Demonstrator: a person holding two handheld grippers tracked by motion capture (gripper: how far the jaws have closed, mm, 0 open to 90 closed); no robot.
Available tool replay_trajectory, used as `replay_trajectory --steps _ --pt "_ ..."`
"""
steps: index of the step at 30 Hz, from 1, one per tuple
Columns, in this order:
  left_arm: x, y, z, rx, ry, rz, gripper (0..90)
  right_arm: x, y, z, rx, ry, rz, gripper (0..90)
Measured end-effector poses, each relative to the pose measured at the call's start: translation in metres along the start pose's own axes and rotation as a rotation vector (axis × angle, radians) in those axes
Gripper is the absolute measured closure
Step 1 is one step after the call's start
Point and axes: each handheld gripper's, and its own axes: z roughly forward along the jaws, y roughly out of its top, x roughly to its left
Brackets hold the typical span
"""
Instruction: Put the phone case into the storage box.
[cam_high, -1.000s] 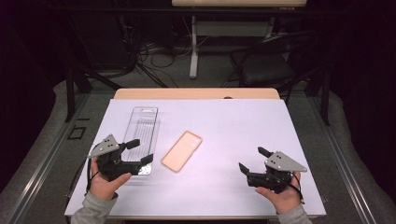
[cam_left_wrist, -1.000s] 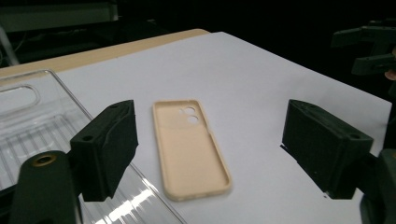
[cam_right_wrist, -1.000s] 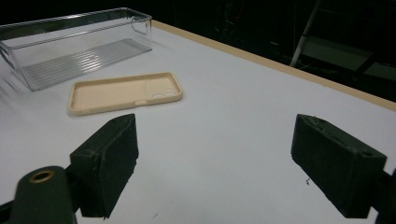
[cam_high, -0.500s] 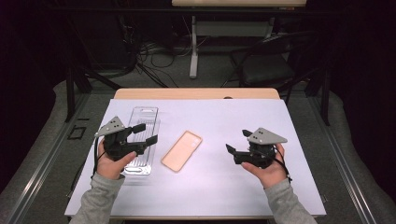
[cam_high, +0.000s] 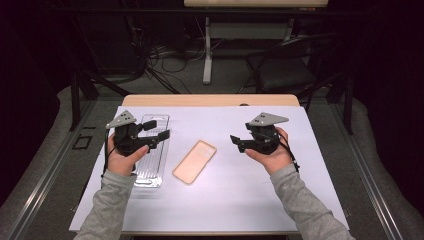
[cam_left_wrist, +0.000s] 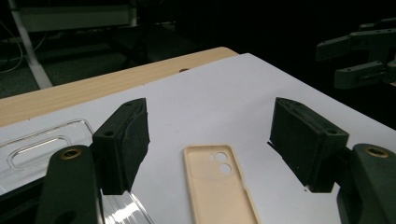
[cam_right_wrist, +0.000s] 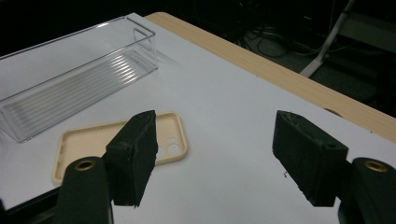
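You wear grey sleeves (cam_high: 299, 200); each black gripper (cam_high: 239, 142) carries a grey three-cornered plate (cam_high: 268, 119), brass screws (cam_left_wrist: 71, 153) and blocky jaws.

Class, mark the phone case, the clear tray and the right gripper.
phone case (cam_high: 194, 161), high view, middle of its inner face.
clear tray (cam_right_wrist: 70, 81), right gripper view, its ribbed floor.
right gripper (cam_high: 234, 142), high view, between its fingertips.

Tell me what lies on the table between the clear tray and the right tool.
The beige phone case lies there, open side up on the white sheet, apart from the clear tray and short of the right tool. The high view shows it best.
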Motion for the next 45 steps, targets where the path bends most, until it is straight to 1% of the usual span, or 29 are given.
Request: replay_trajectory --steps 1,3,5,6,7,9,11,12,14,15,18,19,20,22,25,27,28,29,30,31,32,33,34,37,38,39,42,45 --pt "0.0 0.0 0.0 0.0 0.001 -0.004 28.9 -0.001 0.004 0.004 0.015 0.002 0.007 31.0" --pt "0.0 0.0 0.0 0.002 0.008 -0.001 29.5 -0.002 0.008 0.008 0.022 0.007 0.015 32.9" --pt "-0.001 -0.001 -0.001 0.011 0.016 0.017 30.7 -0.002 0.013 0.012 0.042 0.008 0.005 35.5" --pt "-0.001 -0.001 -0.002 0.015 0.015 0.024 31.9 -0.002 0.016 0.015 0.047 0.006 -0.006 37.3" --pt "-0.002 -0.001 -0.003 0.016 0.015 0.024 33.2 -0.001 0.021 0.02 0.08 0.006 -0.036 38.7" --pt "-0.002 -0.003 -0.005 0.022 0.026 0.029 33.9 -0.001 0.023 0.021 0.088 0.008 -0.046 40.1" --pt "-0.001 -0.005 -0.006 0.039 0.017 0.032 36.0 -0.001 0.028 0.027 0.112 0.011 -0.077 40.6" --pt "-0.001 -0.005 -0.006 0.045 0.016 0.039 37.2 0.0 0.03 0.03 0.118 0.012 -0.085 41.3" --pt "-0.001 -0.006 -0.007 0.058 0.034 0.045 37.3 0.002 0.036 0.038 0.13 0.039 -0.106 42.6" --pt "0.0 -0.007 -0.008 0.064 0.036 0.051 37.3 0.002 0.036 0.038 0.13 0.039 -0.106 42.6" --pt "-0.001 -0.007 -0.011 0.047 0.044 0.07 37.4 0.005 0.039 0.046 0.136 0.05 -0.134 43.1" --pt "-0.001 -0.007 -0.012 0.042 0.044 0.063 37.4 0.006 0.04 0.049 0.141 0.059 -0.143 43.4" --pt "-0.001 -0.007 -0.014 0.041 0.038 0.055 37.4 0.007 0.041 0.052 0.158 0.066 -0.151 43.4" --pt "-0.001 -0.007 -0.016 0.031 0.024 0.043 37.3 0.01 0.042 0.057 0.193 0.063 -0.171 43.4" --pt "-0.002 -0.007 -0.017 0.029 0.039 0.043 37.4 0.014 0.045 0.066 0.253 0.059 -0.17 45.1" --pt "-0.003 -0.007 -0.018 0.029 0.036 0.048 37.2 0.016 0.049 0.071 0.29 0.058 -0.159 48.2" --pt "-0.003 -0.007 -0.017 0.033 0.037 0.05 36.4 0.017 0.051 0.076 0.296 0.064 -0.155 48.7" --pt "-0.003 -0.007 -0.017 0.034 0.042 0.056 36.4 0.017 0.051 0.076 0.296 0.064 -0.155 48.7" --pt "-0.004 -0.007 -0.017 0.037 0.047 0.058 35.2 0.016 0.054 0.081 0.304 0.073 -0.143 51.3" --pt "-0.004 -0.008 -0.017 0.039 0.048 0.057 34.4 0.016 0.055 0.083 0.309 0.076 -0.146 52.2" --pt "-0.004 -0.008 -0.017 0.041 0.043 0.05 34.4 0.016 0.055 0.083 0.309 0.076 -0.146 52.2" --pt "-0.004 -0.008 -0.017 0.041 0.041 0.044 33.5 0.017 0.057 0.09 0.321 0.081 -0.155 54.1" --pt "-0.003 -0.009 -0.016 0.039 0.037 0.034 33.5 0.017 0.057 0.09 0.321 0.081 -0.155 54.1" --pt "-0.001 -0.01 -0.016 0.04 0.026 0.015 32.1 0.017 0.057 0.101 0.35 0.091 -0.151 57.9" --pt "-0.001 -0.01 -0.017 0.04 0.025 0.012 31.8 0.017 0.056 0.104 0.351 0.091 -0.152 58.5" --pt "0.0 -0.01 -0.017 0.035 0.021 0.006 31.4 0.017 0.056 0.107 0.364 0.093 -0.161 59.2" --pt "0.001 -0.01 -0.018 0.029 0.01 -0.001 31.3 0.017 0.054 0.117 0.393 0.098 -0.165 61.2" --pt "0.001 -0.01 -0.02 0.022 0.01 -0.006 31.4 0.018 0.054 0.123 0.416 0.106 -0.165 61.4"
